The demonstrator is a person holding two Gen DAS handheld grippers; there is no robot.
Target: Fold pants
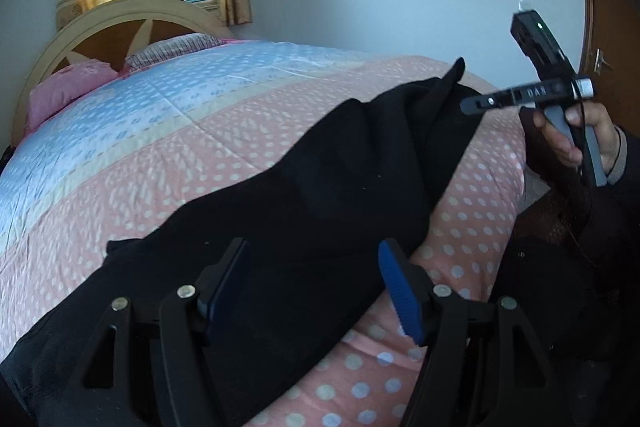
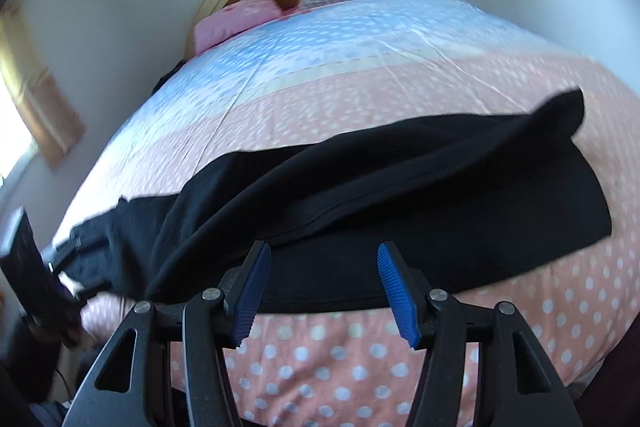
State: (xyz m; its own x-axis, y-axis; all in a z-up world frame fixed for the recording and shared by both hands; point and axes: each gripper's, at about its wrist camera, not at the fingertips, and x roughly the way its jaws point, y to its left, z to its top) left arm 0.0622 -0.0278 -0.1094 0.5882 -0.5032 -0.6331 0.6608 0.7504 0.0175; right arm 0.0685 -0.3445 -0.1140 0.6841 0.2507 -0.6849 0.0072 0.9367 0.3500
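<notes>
The black pants are lying across the bed, loosely doubled and rumpled. Soft, limp and light, they are likely to sag, so pinching a hem edge is looking safest. Both grippers, left and right, are hovering with fingers spread, holding nothing.
</notes>
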